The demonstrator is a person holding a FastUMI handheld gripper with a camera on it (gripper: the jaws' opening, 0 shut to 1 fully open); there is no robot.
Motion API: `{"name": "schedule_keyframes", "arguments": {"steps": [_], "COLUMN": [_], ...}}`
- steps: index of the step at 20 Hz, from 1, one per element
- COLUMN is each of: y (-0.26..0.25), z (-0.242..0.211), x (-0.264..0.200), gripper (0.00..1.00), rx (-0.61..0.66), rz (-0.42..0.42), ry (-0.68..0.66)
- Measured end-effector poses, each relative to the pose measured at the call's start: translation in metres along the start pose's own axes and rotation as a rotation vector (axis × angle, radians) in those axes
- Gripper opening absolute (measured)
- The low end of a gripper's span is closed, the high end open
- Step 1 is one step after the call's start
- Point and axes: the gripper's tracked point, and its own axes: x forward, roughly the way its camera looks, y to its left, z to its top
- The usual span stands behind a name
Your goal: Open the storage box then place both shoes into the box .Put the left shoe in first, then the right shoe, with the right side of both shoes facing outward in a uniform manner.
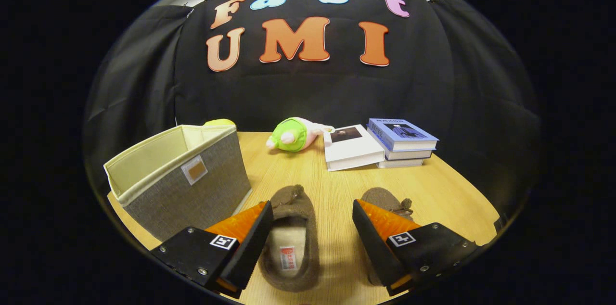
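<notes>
Hovering over the bench, the gripper has its jaws spread wide, gripping nothing

Left shoe: brown, slipper-type, sits in the gap between the jaws, hard against the left jaw. Its opening faces up, light lining and a small label visible inside, toe pointing away toward the wall. The left jaw's inner edge overlaps the shoe's left rim in view; can't tell if it actually touches

Right shoe: same brown, mostly hidden behind the right jaw. Only the toe and a bit of lace show, just beyond that jaw's tip. Well apart from the left shoe, bare wood between them

Storage box: grey fabric with pale lining and a small tag on its near face, standing ahead of the left jaw and out to its left side. Top is open, interior wall visible, tilted in view by lens distortion. A corner of the box is near the left jaw's tip. Something yellow peeks out behind the box, too little showing to identify

Farther out, beyond the jaws: green and pink plush toy lying straight ahead near the wall; white book beside it; stack of books with a blue cover on top, ahead of the right jaw, touching the white one
</notes>
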Motion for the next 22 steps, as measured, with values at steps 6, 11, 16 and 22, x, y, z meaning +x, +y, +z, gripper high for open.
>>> {"name": "schedule_keyframes", "arguments": {"steps": [6,11,16,22], "y": [0.002,0.006,0.003,0.009], "z": [-0.026,-0.048,-0.061,-0.073], "x": [0.007,0.023,0.043,0.053], "gripper": [0.88,0.76,0.58,0.14], "rx": [-0.035,-0.016,0.052,0.205], "rz": [0.026,0.047,0.037,0.053], "ry": [0.048,0.122,0.207,0.284]}}
